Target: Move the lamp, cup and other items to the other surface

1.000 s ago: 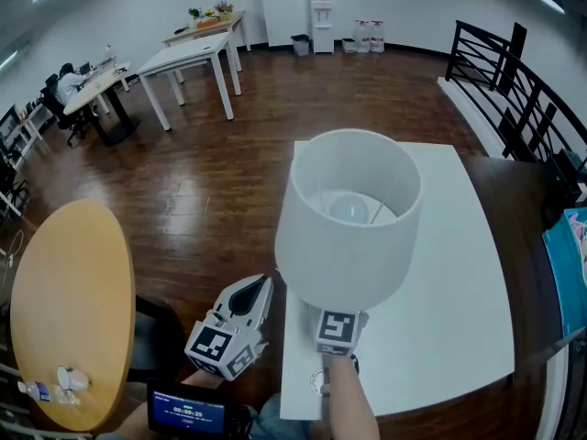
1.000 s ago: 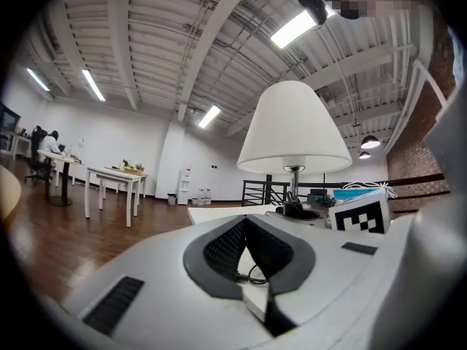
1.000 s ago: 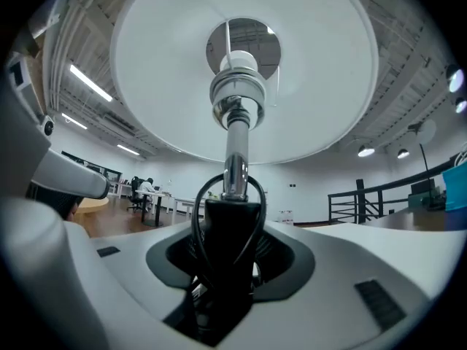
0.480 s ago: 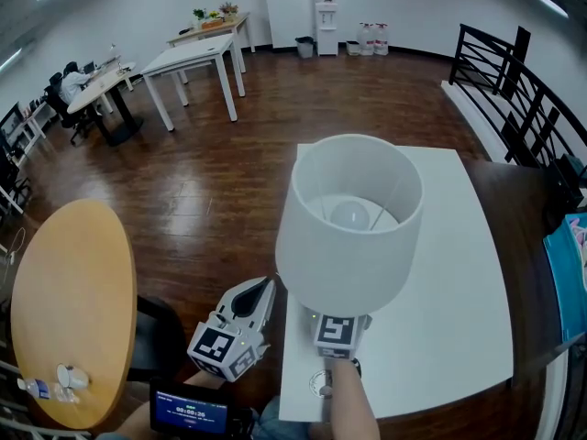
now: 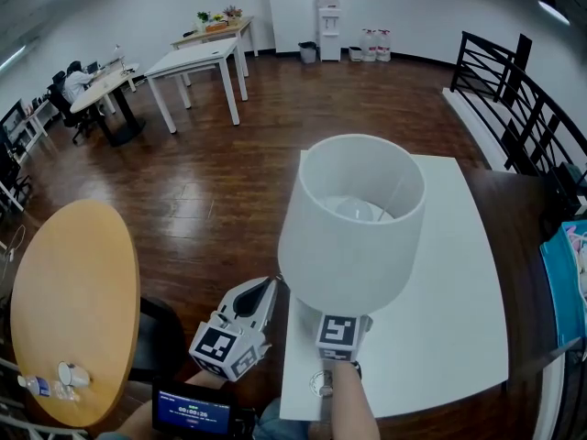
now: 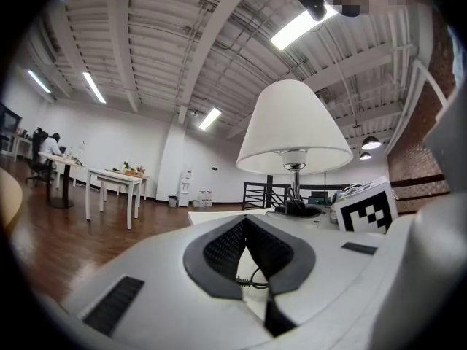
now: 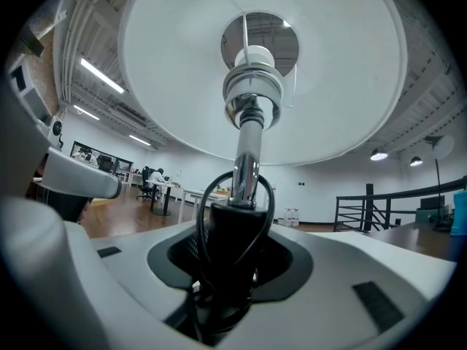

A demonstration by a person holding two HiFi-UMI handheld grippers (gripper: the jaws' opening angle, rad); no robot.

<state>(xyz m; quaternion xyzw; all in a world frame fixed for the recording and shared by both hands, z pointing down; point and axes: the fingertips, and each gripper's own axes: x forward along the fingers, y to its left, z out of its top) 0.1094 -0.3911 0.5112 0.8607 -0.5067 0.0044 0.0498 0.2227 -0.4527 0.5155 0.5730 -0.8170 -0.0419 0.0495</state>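
A lamp with a white drum shade hangs over the near left part of the white table. My right gripper sits under the shade, mostly hidden by it. In the right gripper view its jaws are shut on the lamp's black base, with the cord looped round it, and the chrome stem rises into the shade. My left gripper is just left of the table's edge, jaws shut with nothing between them. From it I see the lamp to the right.
A round wooden table with a few small items is at the lower left. A black railing runs along the right. White desks and a seated person are far back. A small screen is near my body.
The lamp in my right gripper has shifted slightly and its shade tilts a little differently. The left gripper stays where it was.
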